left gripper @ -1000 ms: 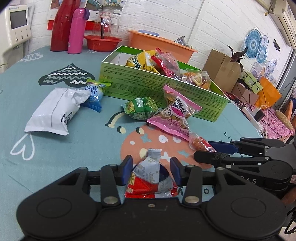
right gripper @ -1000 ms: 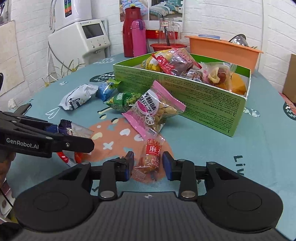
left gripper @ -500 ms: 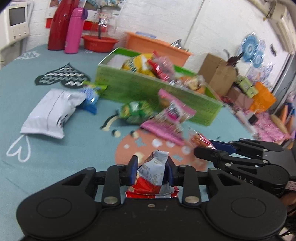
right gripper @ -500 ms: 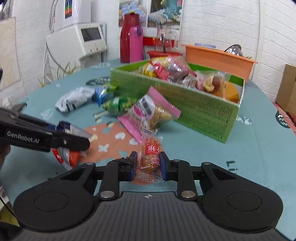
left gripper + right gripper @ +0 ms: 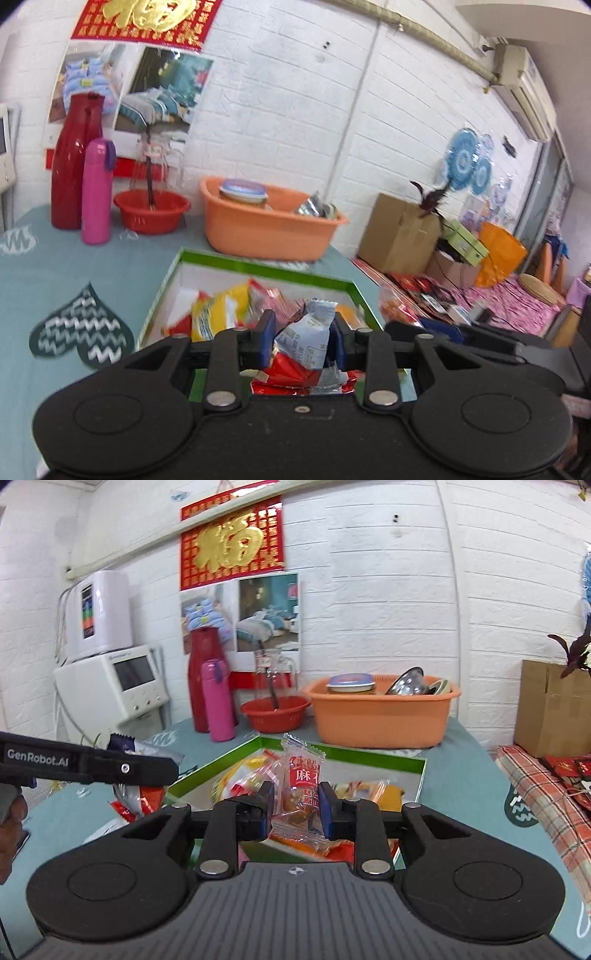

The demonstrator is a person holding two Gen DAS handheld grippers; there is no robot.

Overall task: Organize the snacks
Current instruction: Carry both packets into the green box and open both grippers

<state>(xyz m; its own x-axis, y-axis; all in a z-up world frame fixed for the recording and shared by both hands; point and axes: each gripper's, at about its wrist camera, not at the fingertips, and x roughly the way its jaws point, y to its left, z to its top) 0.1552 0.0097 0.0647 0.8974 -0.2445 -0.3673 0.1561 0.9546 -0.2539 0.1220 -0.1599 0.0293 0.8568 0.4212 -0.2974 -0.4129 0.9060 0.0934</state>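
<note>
Teal tablecloth (image 5: 74, 266) (heart print); white brick wall (image 5: 388, 609); orange basin (image 5: 380, 716)

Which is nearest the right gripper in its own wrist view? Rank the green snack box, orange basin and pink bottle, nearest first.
From the right gripper:
1. Green snack box, just beyond the fingers.
2. Orange basin, behind the box, slightly right.
3. Pink bottle, back left; close to the basin's depth, so this order is uncertain.

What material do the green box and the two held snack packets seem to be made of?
Green box: likely printed cardboard, thin flat walls, pale inside. Packet in the left claw: crinkled foil-like film, red and silver, shiny. Packet in the right claw: clear glossy plastic film, its brown contents showing through, with a crimped top edge.
</note>
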